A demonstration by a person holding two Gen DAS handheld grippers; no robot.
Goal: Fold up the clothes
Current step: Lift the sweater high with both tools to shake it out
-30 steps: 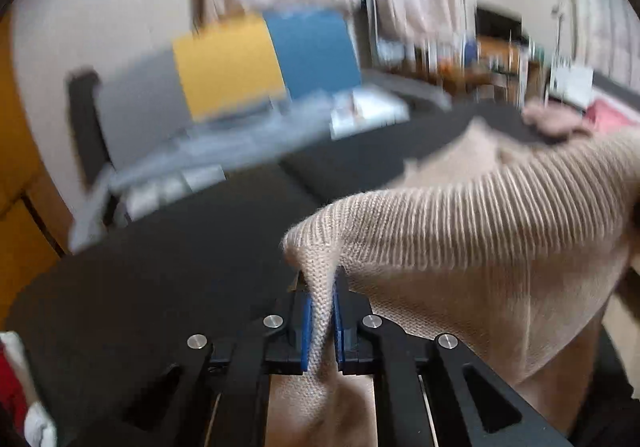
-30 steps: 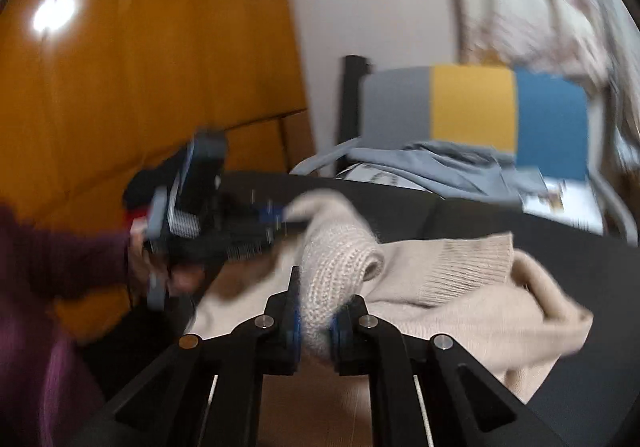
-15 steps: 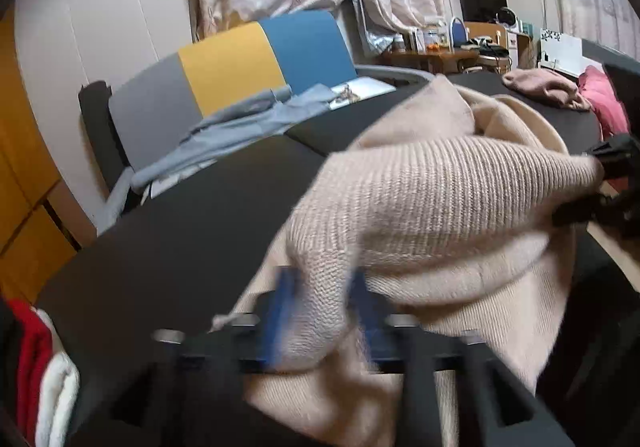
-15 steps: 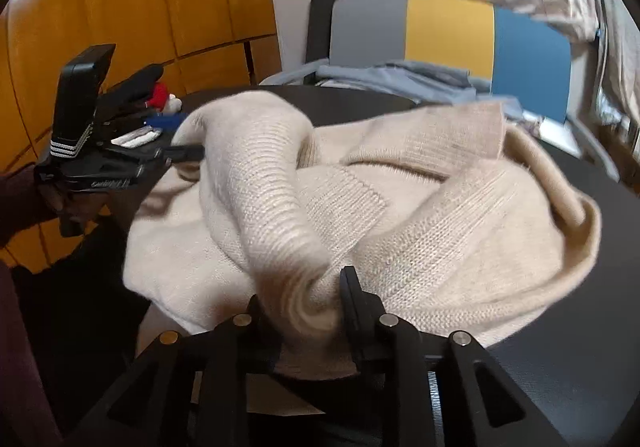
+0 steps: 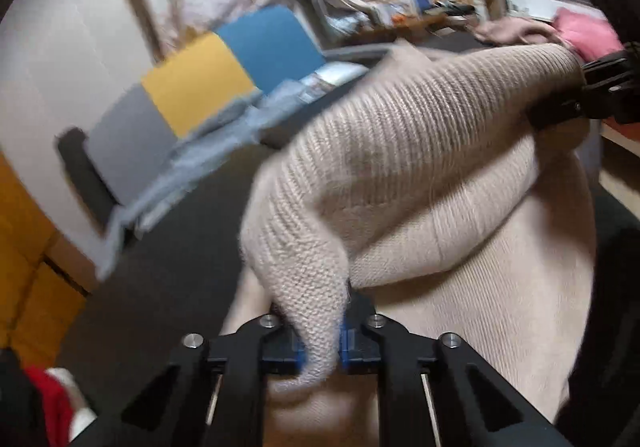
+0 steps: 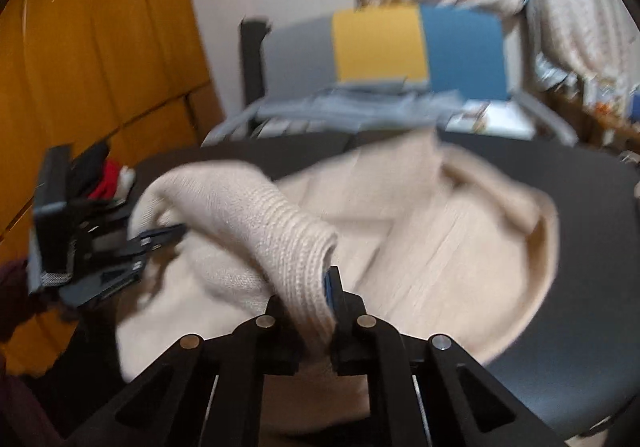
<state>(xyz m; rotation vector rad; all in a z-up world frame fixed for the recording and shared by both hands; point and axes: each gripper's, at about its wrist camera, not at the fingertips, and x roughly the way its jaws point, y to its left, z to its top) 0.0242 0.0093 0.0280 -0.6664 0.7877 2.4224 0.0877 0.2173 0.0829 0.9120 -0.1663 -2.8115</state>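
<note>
Both grippers pinch the beige knit sweater [image 5: 420, 167]: left gripper [image 5: 320, 339] and right gripper [image 6: 310, 311] each clamp a ribbed fold, apparently its hem, above the black table [image 6: 580, 287].

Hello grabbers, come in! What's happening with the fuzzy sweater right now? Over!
Left gripper shut on the beige sweater. Right gripper shut on another fold. Sweater bunched over the black table. Nothing in the way.
</note>
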